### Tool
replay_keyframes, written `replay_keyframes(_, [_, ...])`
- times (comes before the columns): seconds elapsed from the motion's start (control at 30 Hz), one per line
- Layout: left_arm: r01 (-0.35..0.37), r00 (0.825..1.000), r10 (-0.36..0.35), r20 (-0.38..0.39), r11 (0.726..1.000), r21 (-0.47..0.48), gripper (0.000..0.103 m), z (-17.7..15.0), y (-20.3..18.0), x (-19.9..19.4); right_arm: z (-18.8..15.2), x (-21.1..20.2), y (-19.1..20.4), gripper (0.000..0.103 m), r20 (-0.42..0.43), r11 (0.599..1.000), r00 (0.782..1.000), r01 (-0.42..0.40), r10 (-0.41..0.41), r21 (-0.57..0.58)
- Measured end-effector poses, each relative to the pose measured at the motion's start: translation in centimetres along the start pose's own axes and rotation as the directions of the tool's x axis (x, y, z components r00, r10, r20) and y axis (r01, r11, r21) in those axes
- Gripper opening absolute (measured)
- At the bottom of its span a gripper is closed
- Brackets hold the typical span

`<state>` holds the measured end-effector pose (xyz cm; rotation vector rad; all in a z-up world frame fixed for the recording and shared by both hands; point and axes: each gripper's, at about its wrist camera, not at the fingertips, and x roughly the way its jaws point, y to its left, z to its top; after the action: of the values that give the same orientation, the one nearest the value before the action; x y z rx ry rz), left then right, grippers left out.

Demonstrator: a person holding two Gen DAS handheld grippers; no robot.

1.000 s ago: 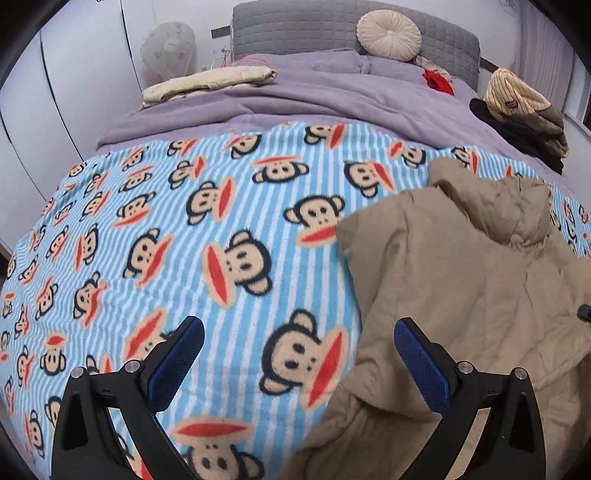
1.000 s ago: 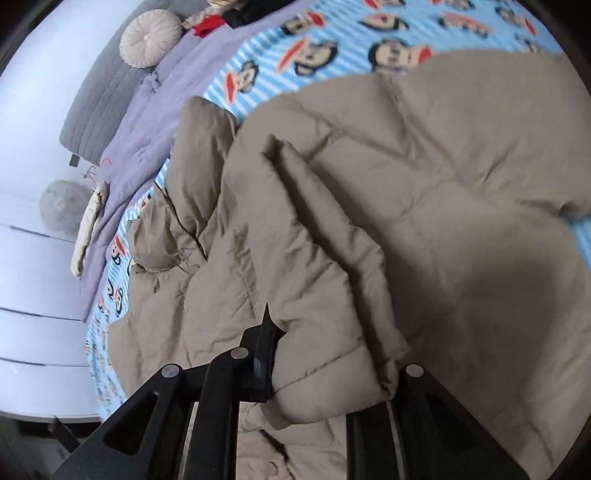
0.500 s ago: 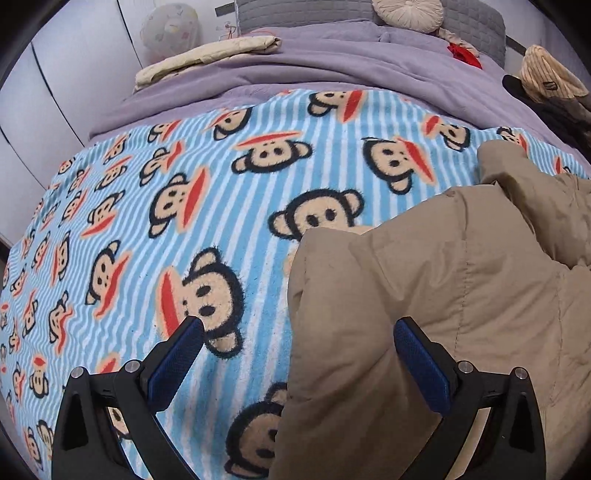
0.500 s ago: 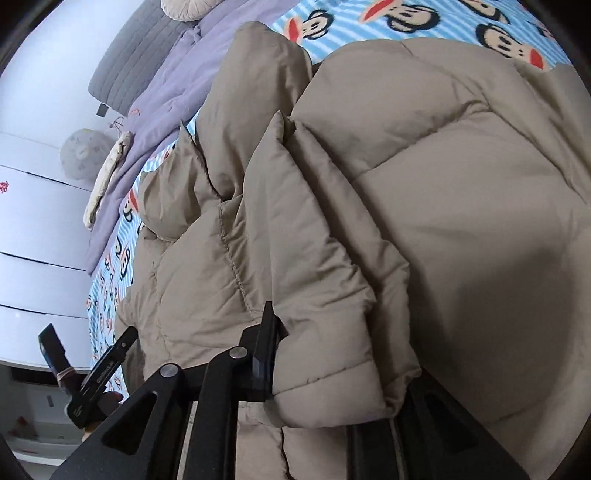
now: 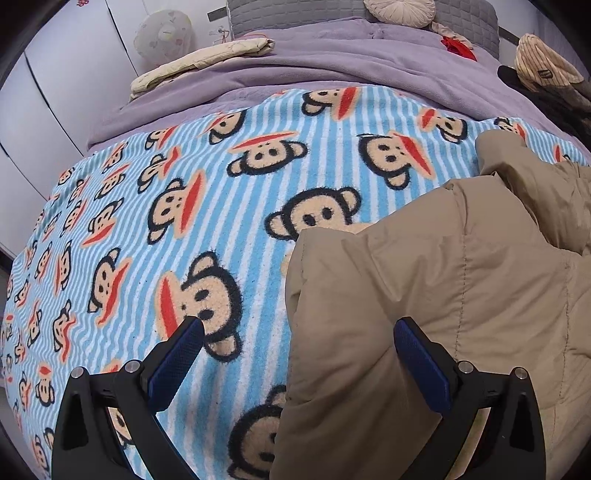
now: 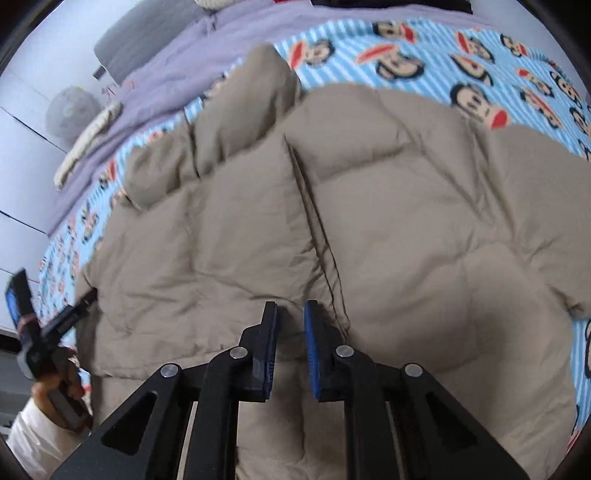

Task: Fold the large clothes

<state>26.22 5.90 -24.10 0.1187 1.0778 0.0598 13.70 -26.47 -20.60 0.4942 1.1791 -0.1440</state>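
Note:
A large tan puffer jacket (image 6: 388,229) lies spread on a blue striped monkey-print blanket (image 5: 184,206). Its left side (image 6: 207,236) is folded over the body, with the fold's edge running down the middle. My right gripper (image 6: 290,317) hovers just above that edge; its jaws stand slightly apart with nothing between them. My left gripper (image 5: 298,332) is wide open over the jacket's left edge (image 5: 406,280); one finger is over the blanket, the other over the tan fabric. It also shows at the left of the right wrist view (image 6: 55,325).
A purple cover (image 5: 332,62) and grey headboard (image 5: 288,11) lie beyond the blanket. A folded cream cloth (image 5: 199,61), a round cushion (image 5: 399,9), a red item (image 5: 458,46) and a pile of dark and striped clothes (image 5: 546,77) sit at the far end. White cabinets (image 5: 48,92) stand left.
My right gripper has let go of the jacket fold it held, and that side now lies flat on the body. My left gripper moved forward to the jacket's left edge.

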Motion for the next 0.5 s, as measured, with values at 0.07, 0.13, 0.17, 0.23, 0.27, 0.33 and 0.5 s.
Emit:
replay_keyframes(0.07, [-0.018, 1.000, 0.018, 0.002, 1.000, -0.001, 0.103, 0.2, 0.3, -0.6, -0.6, -0.1, -0.5, 0.012, 0.014, 0.999, 1.000, -0.018, 0.018, 0.027])
replay_keyframes(0.13, [-0.022, 0.999, 0.023, 0.023, 1.000, -0.012, 0.103, 0.3, 0.9, -2.0, -0.8, -1.0, -0.9, 0.013, 0.014, 0.999, 1.000, -0.003, 0.003, 0.038])
replay_keyframes(0.17, [-0.021, 0.999, 0.021, 0.032, 1.000, -0.018, 0.103, 0.3, 1.2, -2.8, -0.8, -1.6, -1.2, 0.013, 0.014, 0.999, 1.000, -0.004, 0.004, 0.040])
replay_keyframes(0.23, [-0.009, 0.999, 0.011, 0.044, 0.999, -0.034, 0.103, -0.1, 2.0, -4.6, -1.4, -2.9, -2.3, 0.015, 0.018, 0.999, 1.000, -0.025, 0.024, 0.042])
replay_keyframes(0.27, [0.005, 0.999, -0.003, 0.043, 0.999, -0.038, 0.103, -0.4, 2.2, -5.4, -1.7, -3.5, -2.7, 0.016, 0.020, 0.998, 0.999, -0.030, 0.029, 0.048])
replay_keyframes(0.33, [0.022, 0.999, -0.021, 0.032, 0.999, -0.031, 0.103, -1.4, 2.1, -7.0, -2.5, -4.9, -3.8, 0.016, 0.017, 0.997, 0.998, -0.057, 0.056, 0.058])
replay_keyframes(0.5, [0.082, 0.997, -0.082, -0.017, 0.996, 0.016, 0.103, -4.0, -0.5, -10.3, -4.8, -7.8, -6.6, 0.017, -0.008, 0.990, 0.997, -0.072, 0.074, 0.119])
